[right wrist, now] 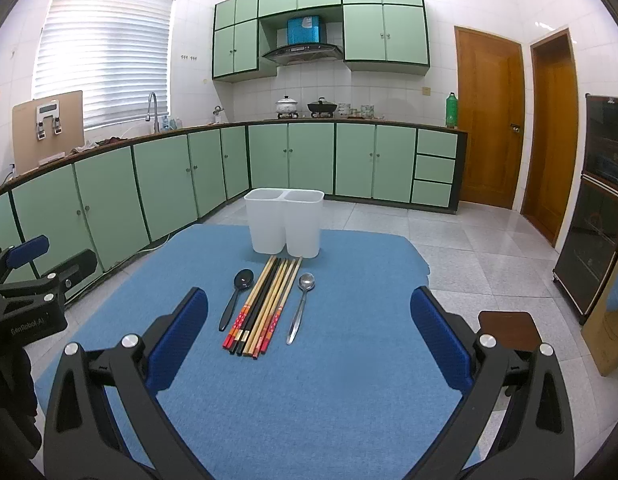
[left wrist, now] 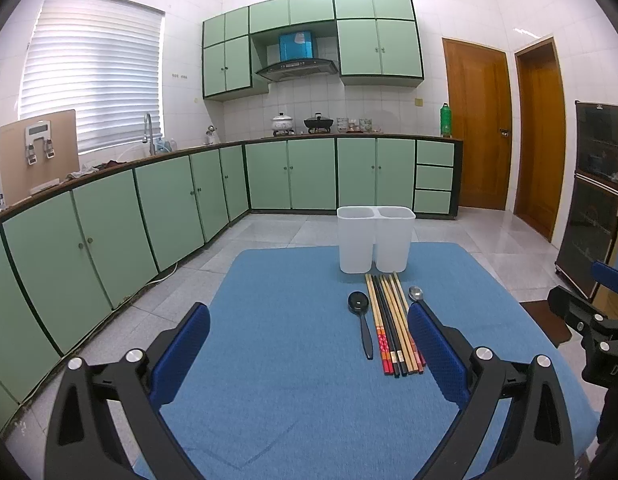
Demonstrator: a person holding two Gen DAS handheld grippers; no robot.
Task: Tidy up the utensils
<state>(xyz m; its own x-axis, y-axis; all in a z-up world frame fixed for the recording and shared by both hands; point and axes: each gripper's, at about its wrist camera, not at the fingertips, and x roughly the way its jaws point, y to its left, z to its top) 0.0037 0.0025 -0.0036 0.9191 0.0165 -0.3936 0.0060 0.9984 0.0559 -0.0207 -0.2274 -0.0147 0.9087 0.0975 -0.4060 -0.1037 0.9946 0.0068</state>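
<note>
Left gripper: fingers spread wide, nothing between them, hovering over the blue mat. Ahead and right of its right finger lies the utensil row. Black spoon sits just left of the chopsticks, bowl end away from the gripper. The chopstick bundle lies side by side, tips pointing toward the holder; the near ends run partly behind the right finger. Steel spoon mostly hidden by that finger, only the bowl shows.

Right gripper: fingers also wide apart, empty, over the mat. Straight ahead, between the fingers: black spoon, chopsticks, steel spoon, left to right, apart from each other. Beyond them the white two-compartment holder stands upright near the mat's far edge; chopstick tips lie close to its base, contact unclear.
</note>
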